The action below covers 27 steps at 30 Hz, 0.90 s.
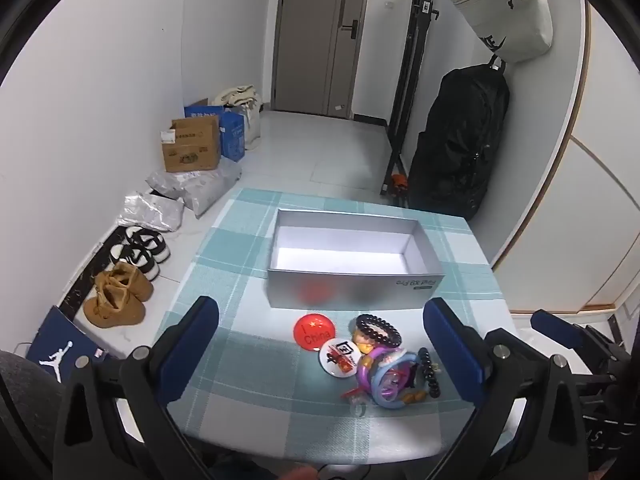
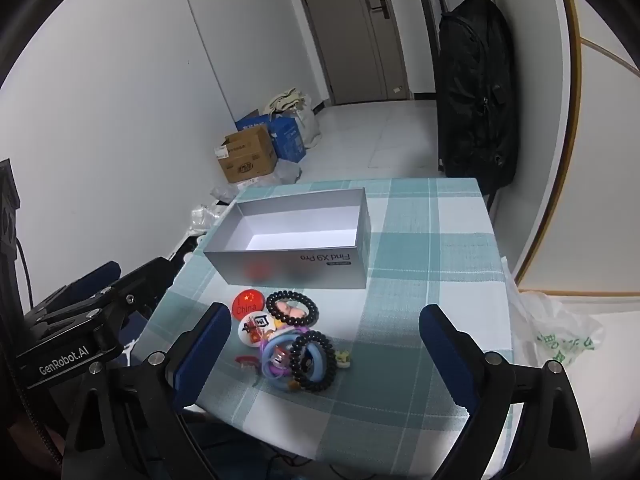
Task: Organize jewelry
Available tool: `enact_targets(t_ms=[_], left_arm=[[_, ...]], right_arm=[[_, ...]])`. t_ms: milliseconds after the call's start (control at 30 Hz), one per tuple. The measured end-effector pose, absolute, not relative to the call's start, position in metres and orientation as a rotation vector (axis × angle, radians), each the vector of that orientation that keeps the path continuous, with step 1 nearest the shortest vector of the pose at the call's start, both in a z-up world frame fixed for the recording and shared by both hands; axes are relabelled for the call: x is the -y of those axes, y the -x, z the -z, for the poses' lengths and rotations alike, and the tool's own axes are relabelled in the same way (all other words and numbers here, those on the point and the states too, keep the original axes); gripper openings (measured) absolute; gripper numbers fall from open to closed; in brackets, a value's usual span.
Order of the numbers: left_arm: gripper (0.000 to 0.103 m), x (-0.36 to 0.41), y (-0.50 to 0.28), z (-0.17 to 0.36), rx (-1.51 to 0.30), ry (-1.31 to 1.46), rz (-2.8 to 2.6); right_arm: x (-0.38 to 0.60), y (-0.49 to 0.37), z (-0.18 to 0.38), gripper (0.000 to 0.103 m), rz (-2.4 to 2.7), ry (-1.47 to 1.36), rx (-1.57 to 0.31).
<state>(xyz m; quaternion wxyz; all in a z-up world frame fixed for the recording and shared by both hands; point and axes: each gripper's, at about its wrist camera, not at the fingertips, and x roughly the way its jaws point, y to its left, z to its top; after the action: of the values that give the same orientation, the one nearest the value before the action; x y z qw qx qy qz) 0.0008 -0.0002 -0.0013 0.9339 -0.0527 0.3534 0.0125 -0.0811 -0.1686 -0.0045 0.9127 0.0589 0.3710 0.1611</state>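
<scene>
both grippers, left gripper (image 1: pixel 320 344) and right gripper (image 2: pixel 324 344), spread wide, empty; beaded bracelet (image 1: pixel 378 330) light, stiff, slippery: pinch across rim; silver box (image 1: pixel 426 256) empty

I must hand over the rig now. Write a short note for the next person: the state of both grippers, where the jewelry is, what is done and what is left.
Left gripper: open, holds nothing, above the near part of the table.
Right gripper: open, holds nothing, above the same pile.
Silver box: open and empty, in the middle of the checked tablecloth.
Jewelry: all in one pile in front of the box: red badge, white badge, black bead bracelet, black coil band, blue and purple rings.
Done: nothing is in the box yet.
Left: move every piece into the box.
</scene>
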Motion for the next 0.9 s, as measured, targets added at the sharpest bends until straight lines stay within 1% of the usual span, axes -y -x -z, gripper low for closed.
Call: enact_targets(t_ms=[100,167,300,367,900], left_arm=[[0.1,0.006,-0.008,0.0,-0.778,0.113,-0.029],[0.1,0.009,-0.006,-0.003,-0.762,0.129,-0.022],[0.1,0.007,-0.015,-0.001,-0.766,0.169,-0.01],[0.1,-0.007,-0.003,0.001,-0.752,0.183,0.003],[0.1,-0.006,-0.006,0.009,-0.799,0.167,-0.005]], right_arm=[[0.167,0.079,0.006,0.095,-0.322,-0.122,-0.781],[0.163,0.071,0.006,0.095,-0.313,-0.12,-0.806],[0.171,0.081,0.005,0.095,-0.32,-0.164,-0.755],[0.173,0.08,0.004,0.095,-0.322,-0.16,-0.757],[0.168,0.083,0.003,0.095,-0.337,-0.138,-0.76]])
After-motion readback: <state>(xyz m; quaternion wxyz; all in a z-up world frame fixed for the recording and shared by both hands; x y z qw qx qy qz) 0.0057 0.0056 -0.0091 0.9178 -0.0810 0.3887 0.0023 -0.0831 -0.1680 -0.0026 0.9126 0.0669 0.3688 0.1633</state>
